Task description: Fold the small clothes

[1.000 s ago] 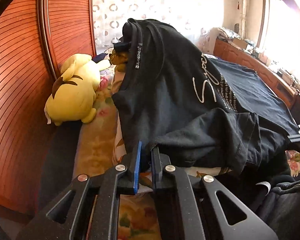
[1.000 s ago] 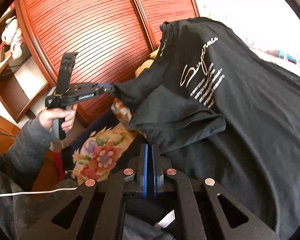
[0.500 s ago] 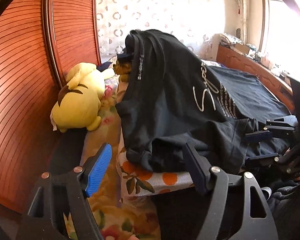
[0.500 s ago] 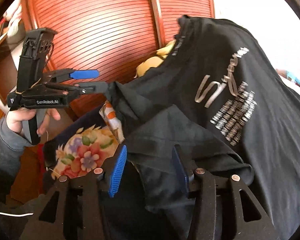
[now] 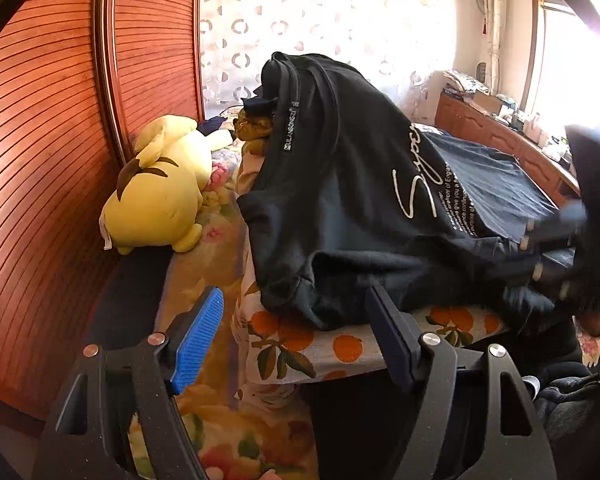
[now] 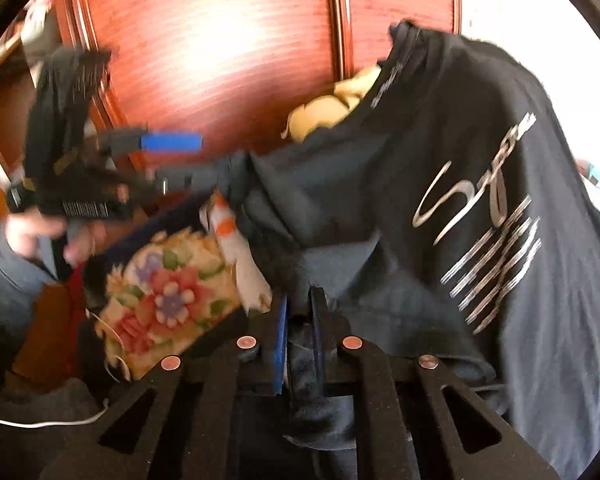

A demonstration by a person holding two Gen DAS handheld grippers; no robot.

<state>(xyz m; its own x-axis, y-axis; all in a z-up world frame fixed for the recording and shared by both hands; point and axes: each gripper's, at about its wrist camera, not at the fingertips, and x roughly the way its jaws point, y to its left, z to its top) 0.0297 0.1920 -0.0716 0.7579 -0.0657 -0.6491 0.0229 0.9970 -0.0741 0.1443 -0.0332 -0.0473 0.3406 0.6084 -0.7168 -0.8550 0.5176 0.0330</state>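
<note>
T-shirt (image 5: 360,200) hem pinched by right gripper (image 6: 300,316); left gripper (image 5: 296,320) spread wide, empty.

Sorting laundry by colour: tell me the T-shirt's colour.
Black T-shirt with white script lettering; clearest in the left wrist view.

Yellow plush toy (image 5: 160,192) (on its side), slatted wardrobe doors (image 5: 60,120), floral bedding (image 6: 168,300)
</note>
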